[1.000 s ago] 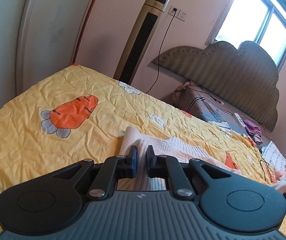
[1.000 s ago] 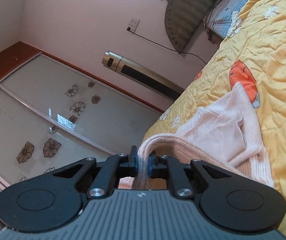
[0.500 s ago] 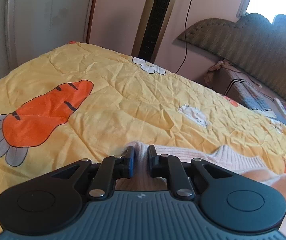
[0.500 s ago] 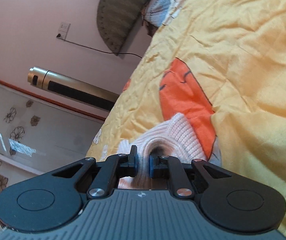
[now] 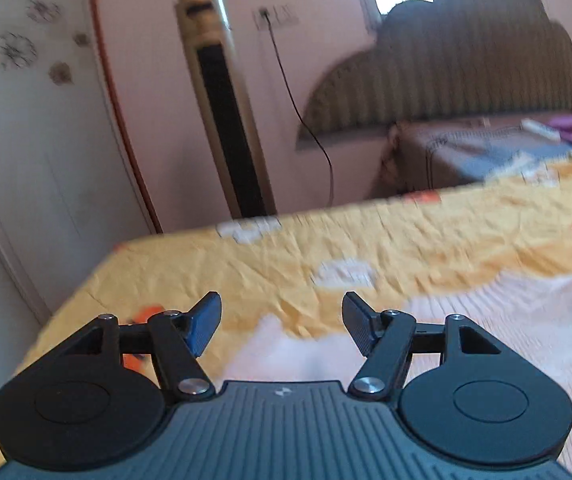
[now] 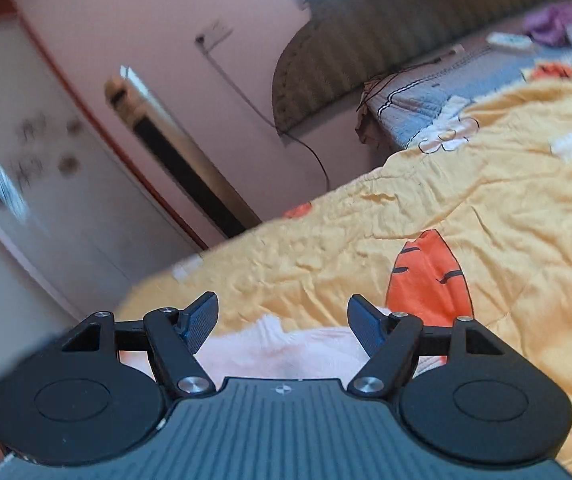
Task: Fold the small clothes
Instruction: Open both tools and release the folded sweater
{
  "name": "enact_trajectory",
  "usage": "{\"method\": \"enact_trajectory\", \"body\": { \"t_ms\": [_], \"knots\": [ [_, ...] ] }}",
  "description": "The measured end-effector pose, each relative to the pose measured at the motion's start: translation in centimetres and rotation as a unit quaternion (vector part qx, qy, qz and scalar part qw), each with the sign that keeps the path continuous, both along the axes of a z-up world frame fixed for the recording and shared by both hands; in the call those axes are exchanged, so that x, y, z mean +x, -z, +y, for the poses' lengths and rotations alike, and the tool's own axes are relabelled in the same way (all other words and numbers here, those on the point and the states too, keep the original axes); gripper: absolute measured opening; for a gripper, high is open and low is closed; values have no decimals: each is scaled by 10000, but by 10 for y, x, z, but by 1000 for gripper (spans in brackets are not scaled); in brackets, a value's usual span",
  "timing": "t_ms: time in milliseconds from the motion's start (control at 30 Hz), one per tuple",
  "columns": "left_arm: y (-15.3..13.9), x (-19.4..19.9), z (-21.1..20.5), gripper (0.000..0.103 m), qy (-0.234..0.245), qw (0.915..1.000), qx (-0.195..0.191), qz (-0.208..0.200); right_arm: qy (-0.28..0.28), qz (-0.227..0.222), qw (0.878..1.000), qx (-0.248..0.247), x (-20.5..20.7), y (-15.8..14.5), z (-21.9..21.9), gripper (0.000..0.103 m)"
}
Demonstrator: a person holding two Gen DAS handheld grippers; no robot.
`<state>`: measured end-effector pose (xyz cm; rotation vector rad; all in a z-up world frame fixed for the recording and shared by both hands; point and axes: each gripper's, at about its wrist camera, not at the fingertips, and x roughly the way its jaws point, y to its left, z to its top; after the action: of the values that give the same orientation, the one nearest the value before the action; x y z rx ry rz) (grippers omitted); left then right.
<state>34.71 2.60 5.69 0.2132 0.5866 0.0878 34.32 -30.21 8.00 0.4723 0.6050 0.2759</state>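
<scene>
Pink knit garment (image 6: pixel 286 344) lies just below both spread, empty hand-held grippers (image 5: pixel 282 320) (image 6: pixel 282 322), likely released to settle the fold

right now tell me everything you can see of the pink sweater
The pink sweater is a pale pink ribbed knit, soft and blurred in both views. It lies low on the yellow quilt, partly hidden behind each gripper body, and in the right wrist view it partly covers an orange carrot print. The left gripper and right gripper are both open just above it, with nothing between their fingers. Its overall shape and any fold cannot be made out.
</scene>
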Motion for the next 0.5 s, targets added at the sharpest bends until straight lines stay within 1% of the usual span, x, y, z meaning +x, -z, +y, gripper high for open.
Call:
{"method": "enact_trajectory", "body": {
  "t_ms": [33, 67, 100, 133, 167, 200, 233, 300, 367, 433, 500],
  "knots": [
    [15, 11, -7, 67, 21, 9990, -7, 452, -221, 99, 9984, -520, 6, 4, 18, 71],
    [31, 21, -13, 66, 1, 9965, 44, 836, -309, 257, 9944, -981, 12, 12, 33, 70],
    [45, 24, -16, 67, -63, 9954, 133, 944, -386, 481, 9872, -1472, 19, 25, 46, 71],
    [51, 19, -15, 67, -86, 9977, 101, 659, -405, 740, 9770, -1957, 27, 39, 56, 71],
    [53, 20, -12, 67, -109, 9978, 14, 659, -390, 880, 9705, -2212, 29, 53, 60, 72],
    [52, 22, -6, 69, -162, 9972, -177, 714, -383, 656, 9734, -2163, 26, 57, 58, 75],
    [52, 25, -1, 71, -180, 9965, -334, 746, -345, 656, 9764, -2031, 24, 59, 55, 75],
    [53, 26, 4, 73, -160, 9960, -459, 756, -345, 647, 9768, -2013, 25, 60, 53, 76],
    [54, 22, 1, 73, -168, 9966, -385, 716, -295, 639, 9770, -2011, 25, 62, 52, 76],
    [52, 20, -1, 73, -184, 9969, -345, 689, -239, 624, 9748, -2127, 25, 62, 56, 76],
    [51, 18, 1, 73, -185, 9970, -352, 667, -93, 586, 9733, -2217, 18, 57, 59, 74]
  ]
}}
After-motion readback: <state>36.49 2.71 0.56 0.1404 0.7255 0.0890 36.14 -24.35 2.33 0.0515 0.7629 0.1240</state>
